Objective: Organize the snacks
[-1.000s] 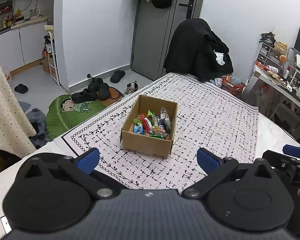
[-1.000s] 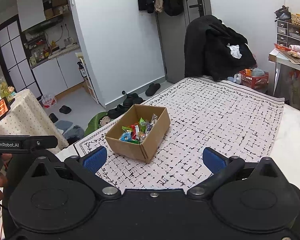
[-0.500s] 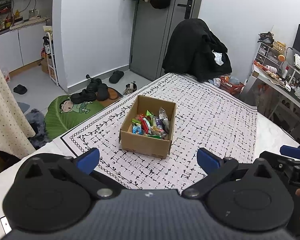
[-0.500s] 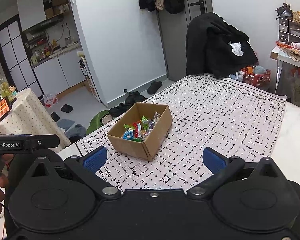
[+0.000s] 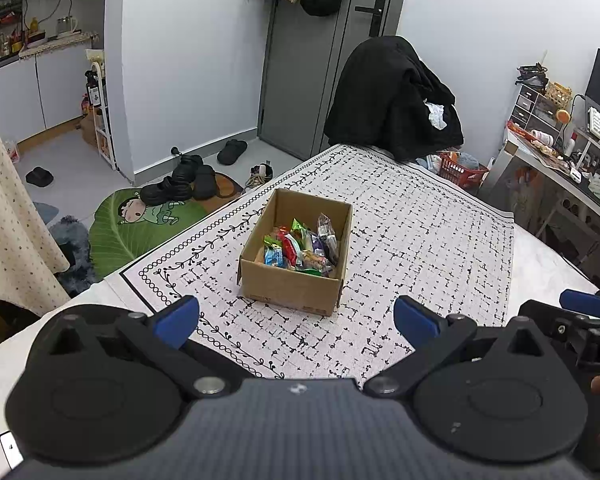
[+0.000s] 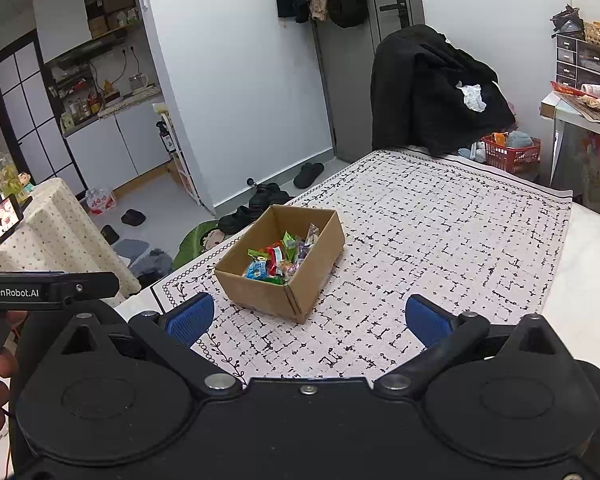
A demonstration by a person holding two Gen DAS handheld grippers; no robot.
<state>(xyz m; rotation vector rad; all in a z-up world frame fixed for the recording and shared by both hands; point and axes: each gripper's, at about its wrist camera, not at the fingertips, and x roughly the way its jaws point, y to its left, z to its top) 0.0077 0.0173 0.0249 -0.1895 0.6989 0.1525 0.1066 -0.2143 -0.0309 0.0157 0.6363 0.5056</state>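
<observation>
A brown cardboard box (image 5: pixel 292 290) (image 6: pixel 260 294) stands on the patterned tablecloth, its top open. Inside lie several bright snack packets (image 5: pixel 298 248) (image 6: pixel 280 258). My left gripper (image 5: pixel 296 318) hangs open just in front of the box, nothing between its blue pads. My right gripper (image 6: pixel 310 316) is open too, a little short of the box and empty. The right gripper's blue tip (image 5: pixel 584 304) shows at the left wrist view's right edge. At the right wrist view's left edge, a hand holds the left gripper's body (image 6: pixel 48 286).
The table (image 5: pixel 540 264) (image 6: pixel 588 280) carries a white cloth with black marks (image 5: pixel 420 240) (image 6: pixel 440 220). A chair draped in black clothes (image 5: pixel 396 100) (image 6: pixel 432 88) stands at the far end. Shoes (image 5: pixel 180 184) and a green mat (image 5: pixel 140 224) lie on the floor to the left.
Both grippers have drifted slightly back and up, so the box sits a touch higher in both views. Their jaws stay open.
</observation>
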